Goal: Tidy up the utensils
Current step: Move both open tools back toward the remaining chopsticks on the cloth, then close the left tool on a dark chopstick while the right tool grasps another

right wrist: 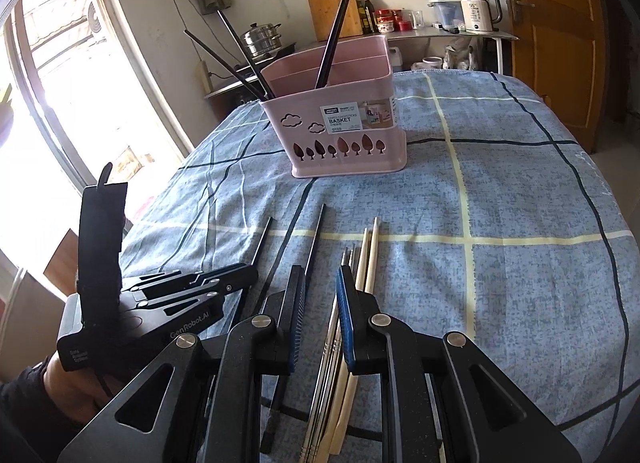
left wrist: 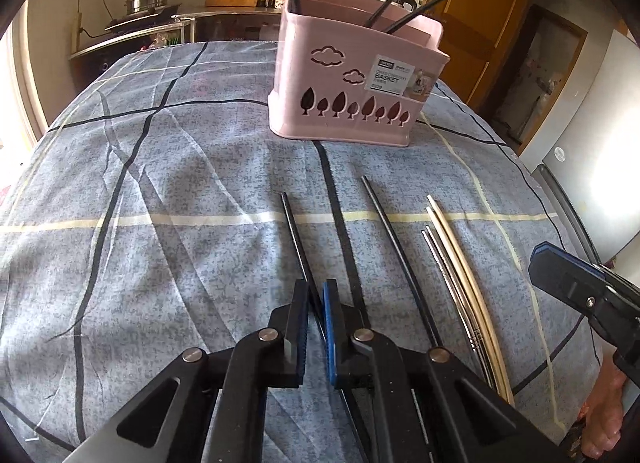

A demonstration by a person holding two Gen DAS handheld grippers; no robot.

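Note:
A pink chopstick basket [left wrist: 352, 75] stands at the far middle of the table, with several black chopsticks leaning in it. Loose on the cloth lie two black chopsticks, a metal pair [left wrist: 444, 263] and a pale wooden pair [left wrist: 456, 255]. My left gripper [left wrist: 316, 287] is shut on the near end of the left black chopstick [left wrist: 294, 231]. In the right wrist view my right gripper [right wrist: 320, 279] hovers open over the metal pair [right wrist: 348, 257] and wooden pair [right wrist: 370, 247]. The second black chopstick [right wrist: 316, 239] runs under its left finger. Nothing is pinched there.
A blue plaid cloth [right wrist: 520, 223] covers the table, which drops off at the right and left edges. Behind the basket [right wrist: 340, 131] are a counter with a steamer pot [right wrist: 262, 37], a cutting board [right wrist: 332, 7] and a kettle [right wrist: 478, 9]. A wooden door stands at the right.

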